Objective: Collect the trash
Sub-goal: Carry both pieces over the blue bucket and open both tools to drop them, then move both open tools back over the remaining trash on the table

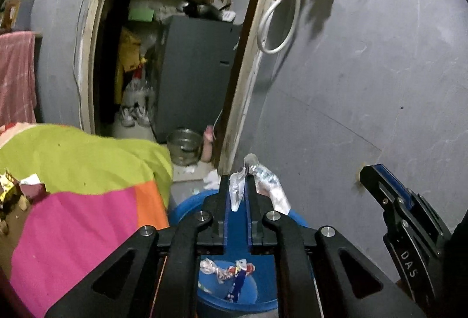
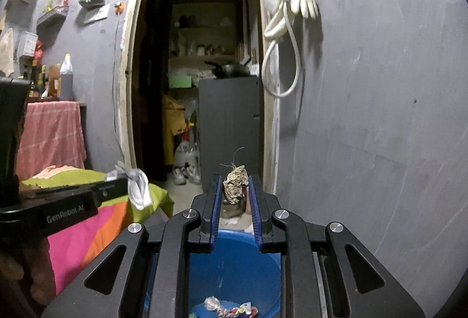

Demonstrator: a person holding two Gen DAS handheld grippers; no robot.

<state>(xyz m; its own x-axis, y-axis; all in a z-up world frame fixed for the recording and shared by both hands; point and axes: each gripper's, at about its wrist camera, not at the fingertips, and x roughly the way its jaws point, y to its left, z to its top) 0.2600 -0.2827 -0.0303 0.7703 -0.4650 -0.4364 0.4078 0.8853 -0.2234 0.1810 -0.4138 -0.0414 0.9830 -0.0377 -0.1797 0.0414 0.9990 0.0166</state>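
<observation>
Indoors, grey wall (image 2: 365, 113), open doorway (image 2: 204, 55), left tongs (image 1: 237, 183) clamped on plastic wrapper (image 1: 264, 180), right tongs (image 2: 235, 189) clamped on crumpled wad (image 2: 235, 185) (above blue tub (image 2: 234, 259)).

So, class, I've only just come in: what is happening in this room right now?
A person is collecting trash with a handheld gripper in each hand. The left gripper is shut on a crinkled clear plastic wrapper, and the right gripper is shut on a brownish crumpled wad. Both hang above a blue tub on the floor, which already holds some colourful wrappers. Neither piece has been dropped in yet. More litter lies on the bright bedspread at the left.
</observation>
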